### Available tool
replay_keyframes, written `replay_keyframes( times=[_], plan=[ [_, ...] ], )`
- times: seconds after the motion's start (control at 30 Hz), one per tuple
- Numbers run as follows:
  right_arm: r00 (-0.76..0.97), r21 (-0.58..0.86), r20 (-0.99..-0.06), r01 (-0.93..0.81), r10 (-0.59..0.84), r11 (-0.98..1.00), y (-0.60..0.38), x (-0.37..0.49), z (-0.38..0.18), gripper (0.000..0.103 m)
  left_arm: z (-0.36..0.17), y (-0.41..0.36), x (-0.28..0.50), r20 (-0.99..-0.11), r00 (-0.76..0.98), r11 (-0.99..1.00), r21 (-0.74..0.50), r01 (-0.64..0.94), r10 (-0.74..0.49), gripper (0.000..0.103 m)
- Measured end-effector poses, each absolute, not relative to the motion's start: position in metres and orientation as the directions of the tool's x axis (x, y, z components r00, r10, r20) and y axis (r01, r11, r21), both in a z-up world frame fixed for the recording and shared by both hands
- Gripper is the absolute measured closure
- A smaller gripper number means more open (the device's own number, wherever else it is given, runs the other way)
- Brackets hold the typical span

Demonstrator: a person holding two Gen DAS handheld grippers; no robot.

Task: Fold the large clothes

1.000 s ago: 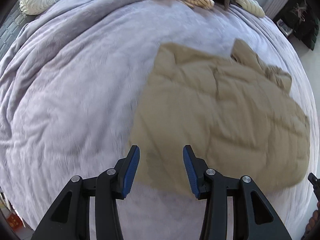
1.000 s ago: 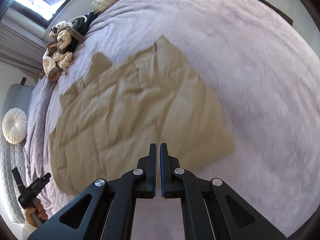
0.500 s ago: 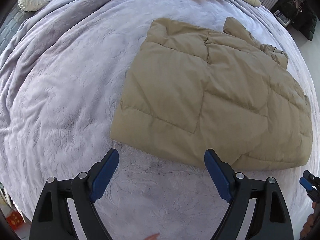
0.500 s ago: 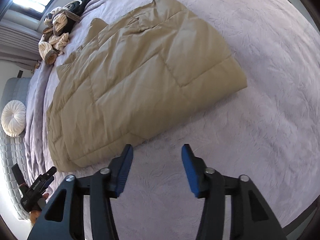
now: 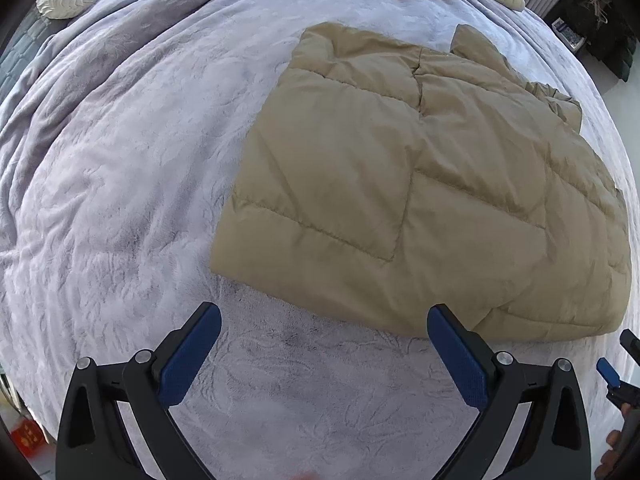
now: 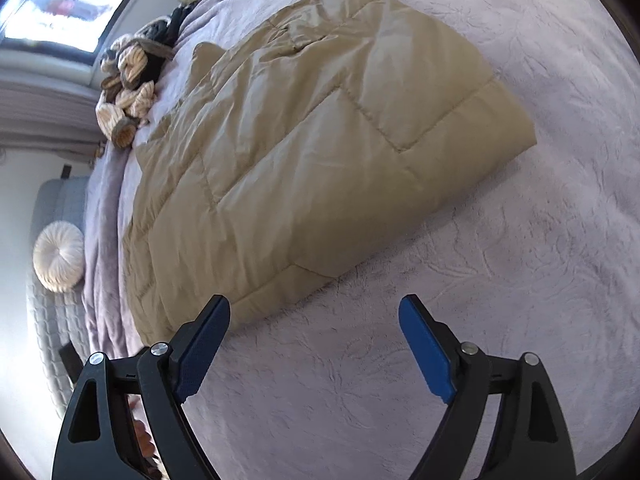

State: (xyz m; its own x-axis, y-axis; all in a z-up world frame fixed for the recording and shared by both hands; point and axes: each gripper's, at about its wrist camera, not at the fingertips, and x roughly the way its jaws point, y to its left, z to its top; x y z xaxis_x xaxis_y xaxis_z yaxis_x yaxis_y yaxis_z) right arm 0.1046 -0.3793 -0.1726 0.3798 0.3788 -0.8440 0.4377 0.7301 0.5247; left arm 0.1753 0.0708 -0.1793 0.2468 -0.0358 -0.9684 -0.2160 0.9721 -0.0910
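Jacket lies folded just beyond both spread claws.

No text, label, brand, number or sign can be read in either view. In the left wrist view a small red item at 8 o'clock carries faint gold marks, too small and blurred to make out. Also there, a small object at 1 o'clock on the dark furniture shows a pale patterned face, but nothing on it is legible. In the right wrist view the window at 11 o'clock shows only bright, washed-out shapes outside, with no sign that can be told.
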Motion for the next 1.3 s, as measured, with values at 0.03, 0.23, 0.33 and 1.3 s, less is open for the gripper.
replay_keyframes(
  times=[0.03, 0.23, 0.33, 1.3],
  plan=[
    [0.387, 0.533, -0.839, 0.446, 0.382, 0.720, -0.380, 0.104, -0.174, 0.015, -0.182, 0.072, 0.175, -0.969, 0.243, 0.971, -0.096, -0.220, -0.040, 0.000],
    [0.425, 0.596, -0.800, 0.485, 0.423, 0.640, -0.391, 0.099, -0.183, 0.014, -0.195, 0.083, 0.174, -0.949, 0.241, 0.931, -0.263, -0.253, -0.203, 0.000],
    [0.432, 0.665, -0.746, 0.497, 0.506, 0.557, -0.397, 0.098, -0.194, 0.014, -0.201, 0.093, 0.172, -0.919, 0.260, 0.883, -0.368, -0.291, -0.298, 0.000],
    [0.598, 0.862, -0.490, 0.438, 0.634, 0.253, -0.424, 0.161, -0.272, 0.013, -0.274, 0.095, 0.235, -0.703, 0.443, 0.549, -0.711, -0.439, -0.556, 0.003]
  ],
)
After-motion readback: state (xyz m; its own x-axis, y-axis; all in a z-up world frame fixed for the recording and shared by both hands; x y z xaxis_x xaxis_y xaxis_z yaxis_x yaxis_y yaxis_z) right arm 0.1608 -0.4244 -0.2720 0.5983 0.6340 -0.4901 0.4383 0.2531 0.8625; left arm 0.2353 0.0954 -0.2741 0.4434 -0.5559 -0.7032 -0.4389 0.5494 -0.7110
